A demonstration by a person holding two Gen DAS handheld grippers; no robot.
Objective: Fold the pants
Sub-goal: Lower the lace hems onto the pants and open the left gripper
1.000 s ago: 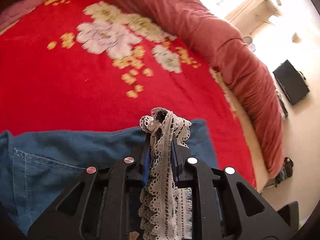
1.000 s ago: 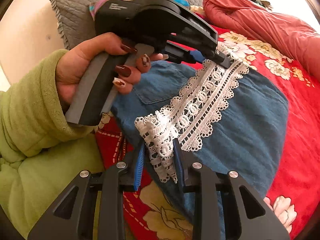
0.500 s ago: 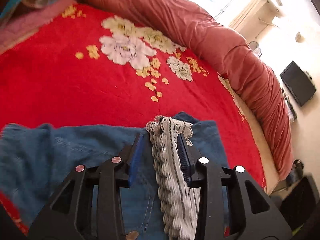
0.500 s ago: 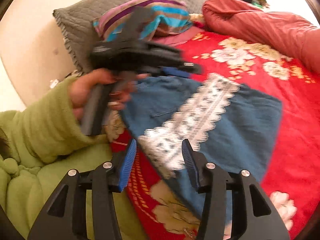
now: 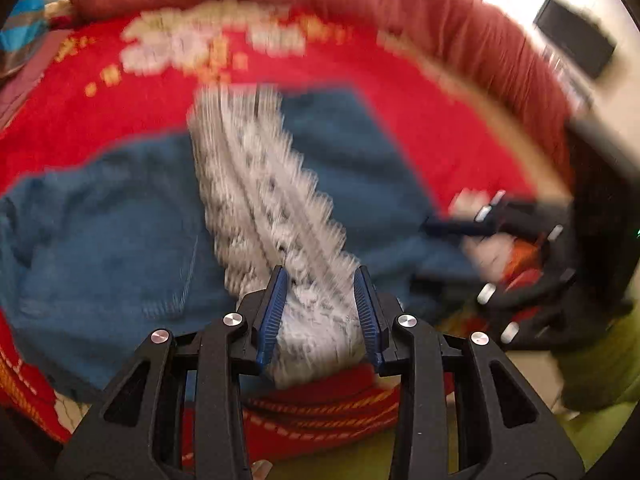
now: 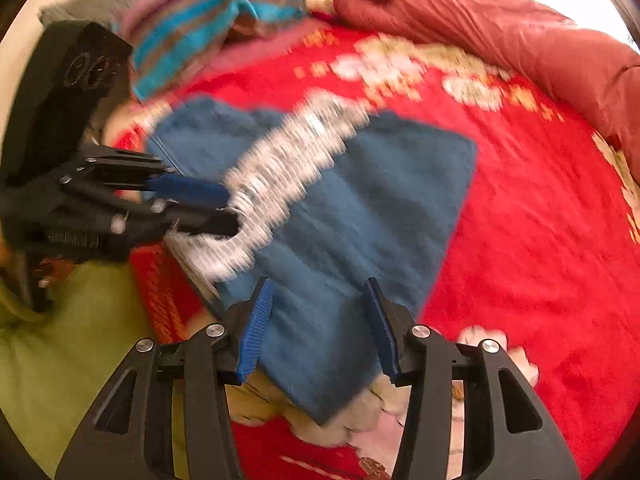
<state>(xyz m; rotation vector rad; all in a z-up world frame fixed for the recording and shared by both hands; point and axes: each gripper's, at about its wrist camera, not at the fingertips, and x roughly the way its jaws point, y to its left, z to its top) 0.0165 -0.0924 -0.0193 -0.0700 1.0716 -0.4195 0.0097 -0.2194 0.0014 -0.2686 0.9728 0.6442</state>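
The blue pants (image 6: pixel 360 216) lie folded on the red bed cover (image 6: pixel 540 208), white lace strip (image 5: pixel 264 200) on top. Your left gripper (image 5: pixel 320 308) stands partly open around the lace end without pressing it. Your right gripper (image 6: pixel 318 324) hangs open over the pants' near edge, holding nothing.

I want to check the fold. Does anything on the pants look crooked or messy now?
The denim pants lie folded on the red blanket. The white lace trim runs diagonally and bunches at its near end. Blur hides finer detail.
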